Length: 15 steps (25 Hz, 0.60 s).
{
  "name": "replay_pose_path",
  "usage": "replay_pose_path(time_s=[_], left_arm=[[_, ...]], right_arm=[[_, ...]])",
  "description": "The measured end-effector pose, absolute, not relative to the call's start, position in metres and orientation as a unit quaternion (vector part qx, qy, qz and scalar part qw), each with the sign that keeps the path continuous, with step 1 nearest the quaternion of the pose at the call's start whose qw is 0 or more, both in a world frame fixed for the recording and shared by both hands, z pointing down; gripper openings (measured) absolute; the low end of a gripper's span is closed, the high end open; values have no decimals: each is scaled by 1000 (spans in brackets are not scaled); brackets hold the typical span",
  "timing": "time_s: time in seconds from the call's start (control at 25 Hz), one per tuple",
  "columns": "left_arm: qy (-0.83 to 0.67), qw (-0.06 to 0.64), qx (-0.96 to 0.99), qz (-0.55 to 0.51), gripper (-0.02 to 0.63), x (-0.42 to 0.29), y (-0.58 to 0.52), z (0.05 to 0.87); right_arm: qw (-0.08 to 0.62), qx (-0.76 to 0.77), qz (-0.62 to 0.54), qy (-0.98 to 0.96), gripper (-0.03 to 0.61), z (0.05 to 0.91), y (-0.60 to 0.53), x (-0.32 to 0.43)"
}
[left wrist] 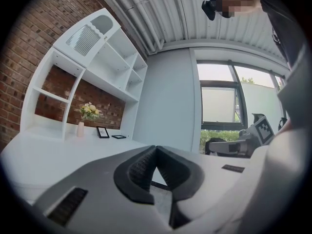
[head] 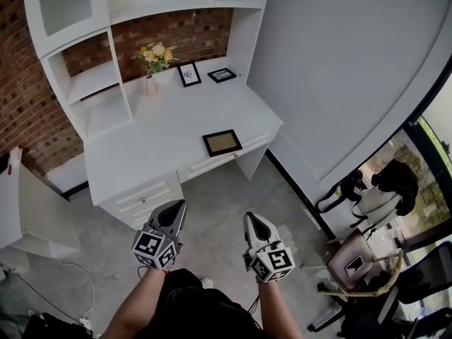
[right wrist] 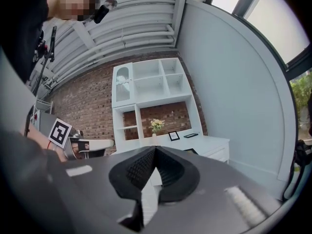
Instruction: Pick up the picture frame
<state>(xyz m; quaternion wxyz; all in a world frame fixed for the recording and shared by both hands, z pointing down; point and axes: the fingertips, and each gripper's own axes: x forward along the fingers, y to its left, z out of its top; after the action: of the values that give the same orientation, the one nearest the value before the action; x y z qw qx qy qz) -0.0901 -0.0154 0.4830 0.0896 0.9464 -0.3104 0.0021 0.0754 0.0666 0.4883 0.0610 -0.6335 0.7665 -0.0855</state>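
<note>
A dark picture frame (head: 222, 143) with a tan inside lies flat on the white desk (head: 162, 129), near its front right edge; its corner also shows in the right gripper view (right wrist: 191, 151). Both grippers hang over the floor in front of the desk, well short of the frame. My left gripper (head: 178, 207) (left wrist: 156, 149) has its pads together with nothing between them. My right gripper (head: 251, 219) (right wrist: 155, 149) is shut and empty as well.
At the back of the desk stand a flower vase (head: 152, 83), a small upright frame (head: 188, 74) and a flat frame (head: 222, 75). Drawers (head: 145, 196) face me. A white cabinet (head: 28, 210) is at left; chairs and bags (head: 360, 260) at right.
</note>
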Motion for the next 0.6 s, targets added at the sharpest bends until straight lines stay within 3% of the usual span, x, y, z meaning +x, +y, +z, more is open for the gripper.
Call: replay_pose_path(time_s=[0.6], left_arm=[[-280, 98, 955, -4, -3, -39, -80, 502]], right_arm=[[53, -642, -102, 758, 3, 508, 0, 109]])
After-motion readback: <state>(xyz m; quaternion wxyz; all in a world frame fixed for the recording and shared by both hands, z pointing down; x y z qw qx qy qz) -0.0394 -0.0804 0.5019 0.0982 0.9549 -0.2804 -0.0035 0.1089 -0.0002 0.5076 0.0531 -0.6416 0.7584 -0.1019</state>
